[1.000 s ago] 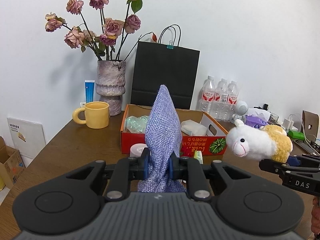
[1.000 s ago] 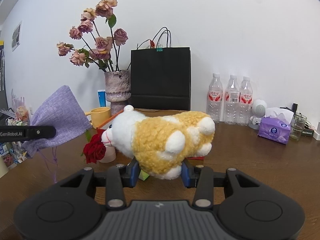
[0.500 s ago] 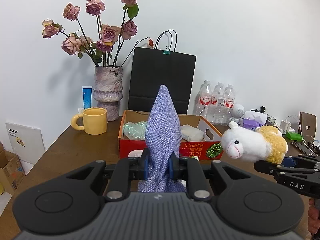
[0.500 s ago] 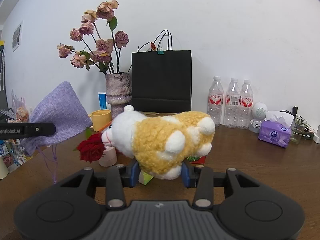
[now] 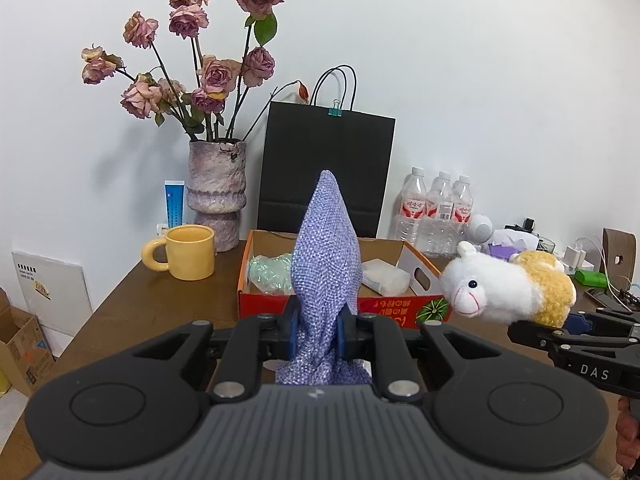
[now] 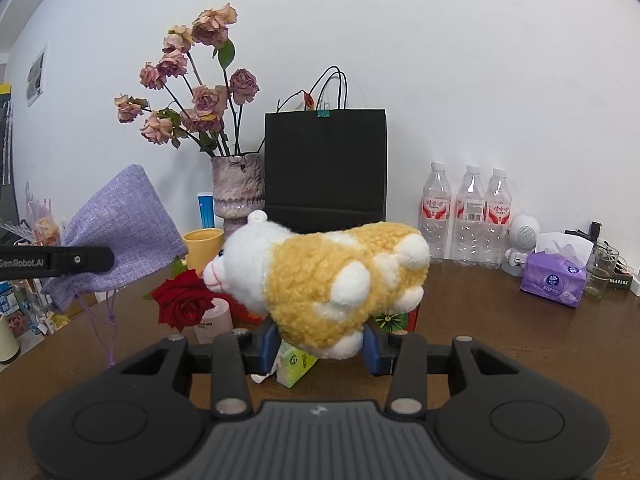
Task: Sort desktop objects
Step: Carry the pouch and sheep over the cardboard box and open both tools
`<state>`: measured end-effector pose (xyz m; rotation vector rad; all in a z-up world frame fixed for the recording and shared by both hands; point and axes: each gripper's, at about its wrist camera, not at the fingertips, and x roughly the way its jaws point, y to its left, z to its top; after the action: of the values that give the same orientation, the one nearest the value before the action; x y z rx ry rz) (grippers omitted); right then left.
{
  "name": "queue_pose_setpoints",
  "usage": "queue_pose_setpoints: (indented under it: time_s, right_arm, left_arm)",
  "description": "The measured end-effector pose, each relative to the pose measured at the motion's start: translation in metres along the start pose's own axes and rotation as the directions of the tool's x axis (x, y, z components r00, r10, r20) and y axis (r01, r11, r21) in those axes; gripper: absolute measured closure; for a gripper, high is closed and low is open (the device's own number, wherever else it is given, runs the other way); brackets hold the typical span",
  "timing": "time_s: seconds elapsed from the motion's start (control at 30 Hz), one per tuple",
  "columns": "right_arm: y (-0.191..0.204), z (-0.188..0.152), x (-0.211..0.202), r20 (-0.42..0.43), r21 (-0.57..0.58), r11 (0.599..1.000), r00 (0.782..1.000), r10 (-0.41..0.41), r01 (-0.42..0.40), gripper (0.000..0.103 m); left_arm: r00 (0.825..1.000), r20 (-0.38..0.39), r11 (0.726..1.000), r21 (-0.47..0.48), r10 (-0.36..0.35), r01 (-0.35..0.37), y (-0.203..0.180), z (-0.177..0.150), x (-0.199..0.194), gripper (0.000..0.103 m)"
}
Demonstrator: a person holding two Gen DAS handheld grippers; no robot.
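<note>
My left gripper (image 5: 317, 330) is shut on a purple woven pouch (image 5: 326, 272), held upright above the table in front of the red cardboard box (image 5: 260, 306). The same pouch (image 6: 120, 236) hangs at the left of the right wrist view, its drawstrings dangling. My right gripper (image 6: 320, 346) is shut on a white and yellow plush sheep (image 6: 320, 276), lifted off the table with its head pointing left. In the left wrist view the plush sheep (image 5: 508, 294) floats at the right, beside the box's front corner.
The box holds a green bubble bag (image 5: 268, 276) and a white packet (image 5: 386, 278). A yellow mug (image 5: 188, 252), vase of dried roses (image 5: 216, 192), black paper bag (image 5: 328, 168), water bottles (image 5: 438, 208) stand behind. A red rose (image 6: 182, 300), white jar (image 6: 214, 318), green carton (image 6: 296, 364), tissue pack (image 6: 554, 278) lie on the table.
Both grippers have pulled back and risen slightly with their loads; the box and the table items now look farther away. The sheep sits lower relative to the box in the left wrist view.
</note>
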<state>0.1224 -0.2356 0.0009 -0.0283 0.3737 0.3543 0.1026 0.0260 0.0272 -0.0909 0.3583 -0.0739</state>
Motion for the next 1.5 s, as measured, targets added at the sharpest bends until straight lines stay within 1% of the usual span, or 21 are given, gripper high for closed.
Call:
queue_pose_setpoints:
  time_s: [0.33,0.5,0.53,0.57,0.63,0.73,0.83,1.0,1.17,1.33,1.5]
  right_arm:
    - [-0.001,0.013,0.022,-0.010,-0.006,1.000,1.000,0.010,-0.010,0.063]
    - [0.000,0.012,0.033,-0.021,-0.003,1.000,1.000,0.018,-0.018,0.063]
    - [0.001,0.011,0.036,-0.024,-0.004,1.000,1.000,0.019,-0.019,0.063]
    - [0.001,0.010,0.038,-0.027,-0.004,1.000,0.999,0.020,-0.020,0.063]
    - [0.001,0.009,0.043,-0.037,-0.003,1.000,0.999,0.024,-0.024,0.063]
    - [0.002,0.005,0.045,-0.042,-0.011,1.000,0.999,0.024,-0.025,0.063]
    - [0.001,0.005,0.048,-0.048,-0.009,1.000,0.999,0.020,-0.021,0.063]
    - [0.003,0.007,0.051,-0.047,-0.016,1.000,0.999,0.020,-0.021,0.063]
    - [0.002,0.012,0.058,-0.047,-0.021,1.000,0.999,0.014,-0.015,0.063]
    - [-0.001,0.027,0.073,-0.049,-0.039,0.999,0.999,-0.004,0.002,0.063]
    - [-0.009,0.060,0.099,-0.047,-0.049,0.999,0.999,-0.019,0.017,0.063]
  left_arm:
    - [1.000,0.004,1.000,-0.006,0.003,-0.003,0.005,0.011,0.014,0.086]
    - [1.000,0.004,1.000,0.000,-0.022,0.022,0.006,0.009,0.017,0.086]
    - [1.000,-0.005,1.000,0.008,-0.015,0.015,0.007,0.008,0.021,0.086]
    - [0.999,-0.032,1.000,0.004,0.010,-0.010,0.010,0.006,0.031,0.086]
    - [0.996,-0.093,1.000,-0.008,0.007,-0.008,0.013,-0.003,0.046,0.087]
    - [0.998,-0.059,1.000,0.000,-0.007,0.007,0.012,-0.006,0.040,0.087]
    - [0.997,-0.078,1.000,0.016,-0.001,0.002,0.009,-0.007,0.046,0.087]
    - [0.999,-0.049,1.000,0.025,-0.013,0.014,0.006,-0.001,0.042,0.087]
    - [0.998,-0.064,1.000,0.017,-0.014,0.016,0.008,0.001,0.053,0.087]
    - [0.998,-0.050,0.999,0.020,-0.028,0.029,0.008,0.030,0.077,0.087]
    - [0.999,-0.034,0.999,0.023,-0.041,0.042,0.008,0.059,0.102,0.087]
